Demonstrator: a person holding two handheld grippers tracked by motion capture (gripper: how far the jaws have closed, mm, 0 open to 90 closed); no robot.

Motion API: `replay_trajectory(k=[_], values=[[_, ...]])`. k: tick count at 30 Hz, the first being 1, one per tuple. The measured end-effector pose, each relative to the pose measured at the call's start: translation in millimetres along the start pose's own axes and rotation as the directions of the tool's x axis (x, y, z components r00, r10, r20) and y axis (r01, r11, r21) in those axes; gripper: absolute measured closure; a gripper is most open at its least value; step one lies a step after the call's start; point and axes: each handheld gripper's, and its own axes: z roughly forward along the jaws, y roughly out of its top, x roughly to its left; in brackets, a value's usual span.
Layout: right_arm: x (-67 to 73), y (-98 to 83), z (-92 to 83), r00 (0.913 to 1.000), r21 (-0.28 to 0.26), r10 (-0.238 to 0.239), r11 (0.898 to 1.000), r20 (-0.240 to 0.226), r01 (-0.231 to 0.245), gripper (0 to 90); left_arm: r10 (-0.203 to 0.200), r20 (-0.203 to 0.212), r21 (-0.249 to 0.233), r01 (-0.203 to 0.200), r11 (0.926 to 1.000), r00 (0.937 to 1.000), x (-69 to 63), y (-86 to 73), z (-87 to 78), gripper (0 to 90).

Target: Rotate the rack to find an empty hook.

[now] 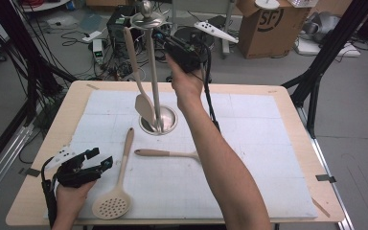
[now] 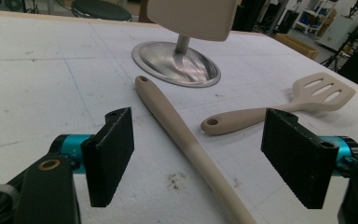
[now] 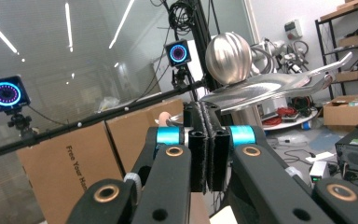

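Observation:
A steel utensil stand (image 1: 152, 72) with a round base (image 2: 177, 63) and a ball top (image 3: 228, 51) rises at the mat's middle. A beige spatula (image 1: 136, 67) hangs from one of its top hooks, its blade (image 2: 193, 16) just above the base. My right gripper (image 1: 159, 34) is raised beside the hooks (image 3: 261, 88), its jaws (image 3: 207, 112) shut flat together with nothing seen between them. A beige skimmer (image 1: 112, 203) and a slotted turner (image 2: 324, 91) lie on the mat. My left gripper (image 1: 98, 160) rests open at the front left, the skimmer's handle (image 2: 168, 116) ahead between its jaws (image 2: 200, 126), untouched.
A white mat (image 1: 268, 158) covers the wooden table (image 1: 294, 103). The right forearm (image 1: 220, 163) crosses the mat and hides the turner's head in the high view. Cardboard boxes (image 1: 268, 28), cables and black frame legs (image 1: 316, 72) stand beyond the far edge.

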Motion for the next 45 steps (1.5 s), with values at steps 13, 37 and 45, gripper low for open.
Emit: replay_trajectory(k=[13,37,45], values=[[9.5,-6.9,11.2,0.9996,0.027,-0.018,0.999,-0.023,0.019,89.5,-0.002,0.001,0.004,0.002,1.0,1.0,1.5,-0.3,0.0,26.0],[-36.4,2.9,-15.7,0.991,-0.081,0.118,0.99,0.064,-0.112,89.6,0.001,0.001,0.001,-0.001,1.0,1.0,1.9,-0.1,-0.6,26.0],[-25.2,12.3,-15.6,0.997,-0.045,0.03,0.999,0.071,-0.027,89.6,0.0,0.001,0.003,0.0,1.0,1.0,1.0,-0.4,0.8,26.0]])
